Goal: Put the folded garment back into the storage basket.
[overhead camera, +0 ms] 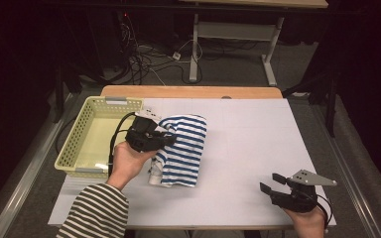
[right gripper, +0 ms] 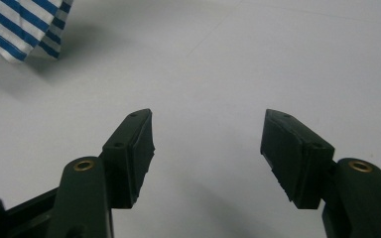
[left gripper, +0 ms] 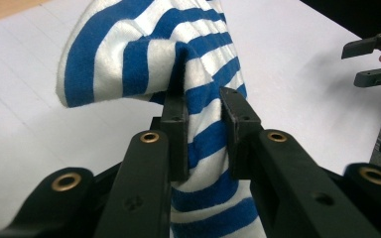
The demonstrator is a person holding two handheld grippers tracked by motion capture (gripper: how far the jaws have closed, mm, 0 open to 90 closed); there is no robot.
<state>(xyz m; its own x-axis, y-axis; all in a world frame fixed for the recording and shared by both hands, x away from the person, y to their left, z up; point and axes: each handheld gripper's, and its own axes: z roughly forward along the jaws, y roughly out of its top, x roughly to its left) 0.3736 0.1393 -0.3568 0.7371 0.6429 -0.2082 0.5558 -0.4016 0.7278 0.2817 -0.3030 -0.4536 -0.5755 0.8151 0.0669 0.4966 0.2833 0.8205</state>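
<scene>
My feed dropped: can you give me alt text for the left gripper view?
The left gripper is shut on a bunched fold of the blue-and-white striped cloth, lifting it above the white table. The right gripper waits open at the far right.

The left gripper [overhead camera: 167, 140], held in a hand with a striped sleeve, pinches cloth between its black jaws. The right gripper [overhead camera: 272, 182] rests low, jaws spread wide with nothing between them.

A yellow basket [overhead camera: 79, 144] sits on the white table [overhead camera: 248, 148] just left of the left tool, with cables [overhead camera: 144, 59] on the floor beyond.
</scene>
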